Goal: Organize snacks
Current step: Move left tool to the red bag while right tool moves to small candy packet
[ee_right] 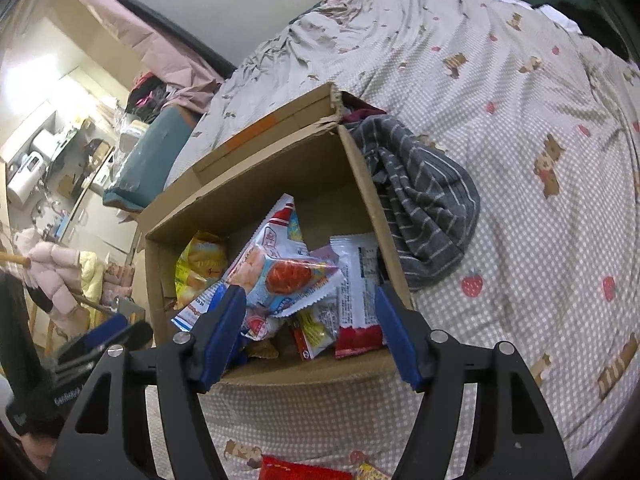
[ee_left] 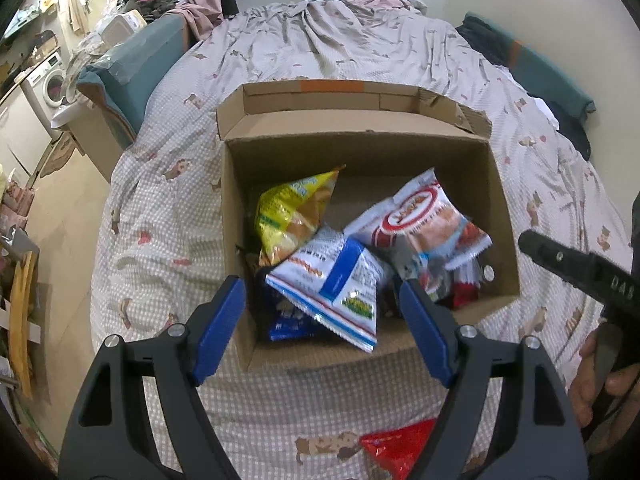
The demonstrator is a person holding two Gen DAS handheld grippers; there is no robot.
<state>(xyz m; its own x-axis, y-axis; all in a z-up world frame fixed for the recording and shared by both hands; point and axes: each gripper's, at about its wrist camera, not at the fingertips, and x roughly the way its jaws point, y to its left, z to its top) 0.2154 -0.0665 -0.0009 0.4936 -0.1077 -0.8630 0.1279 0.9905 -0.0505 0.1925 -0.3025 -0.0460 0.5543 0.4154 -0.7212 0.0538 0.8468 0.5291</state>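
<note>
The cardboard box sits open on the bed, flaps folded back. Inside it lie several snack packets: a yellow packet leans against the left wall, a white-and-red packet rests toward the right, and a white-and-blue packet lies across the near part, overlapping a dark blue packet beneath it.

The left gripper hangs above the near edge of the box; its jaws are spread and grip nothing. The right gripper hovers at the near edge of the box as well, jaws spread, nothing between them.

A red packet lies on the bed outside the box, near the left gripper's base. A striped grey cloth is bunched against the right outer wall of the box.
</note>
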